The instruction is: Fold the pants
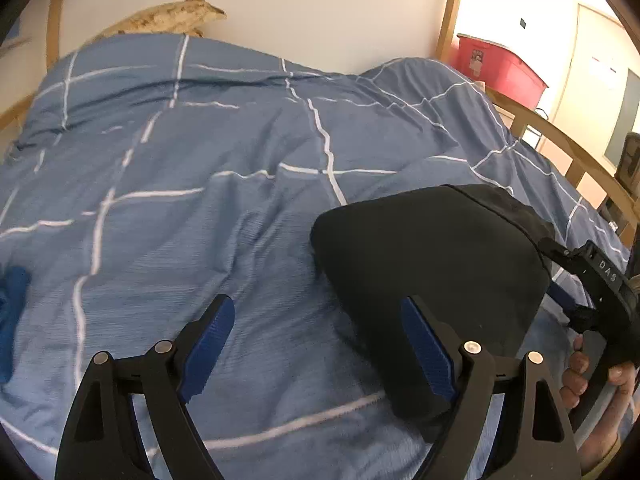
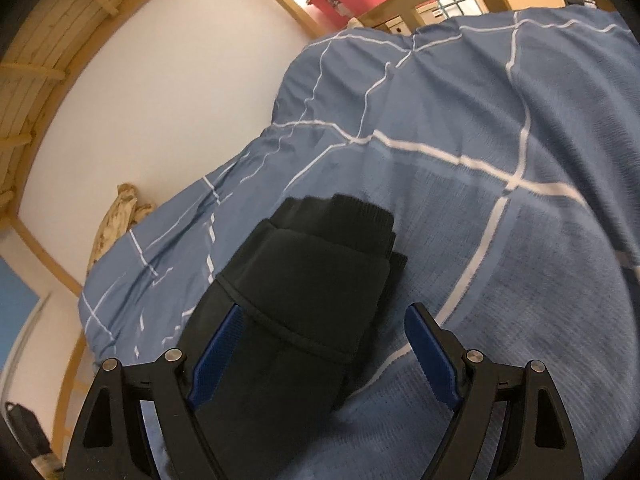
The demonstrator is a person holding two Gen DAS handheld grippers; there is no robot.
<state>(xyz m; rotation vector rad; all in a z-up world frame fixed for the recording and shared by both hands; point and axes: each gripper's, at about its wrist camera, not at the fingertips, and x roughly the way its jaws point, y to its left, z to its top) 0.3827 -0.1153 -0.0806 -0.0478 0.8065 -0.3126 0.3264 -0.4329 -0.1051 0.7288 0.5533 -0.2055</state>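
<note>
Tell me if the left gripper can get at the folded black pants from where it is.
Probably yes: the left gripper is open, its right finger already over the folded black pants on the duvet, nothing between.

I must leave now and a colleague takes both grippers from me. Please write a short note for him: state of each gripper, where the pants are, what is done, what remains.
Left gripper: open, holds nothing, low over the blue checked duvet, just left of the pants.
Right gripper: open, jaws on either side of the near end of the pants, not clamped.
Black pants: lie on the duvet as a compact, layered bundle.
Done: folding looks nearly or fully complete.
Left: check that the edges are tidy, perhaps press the bundle flat, then draw both grippers away.
</note>
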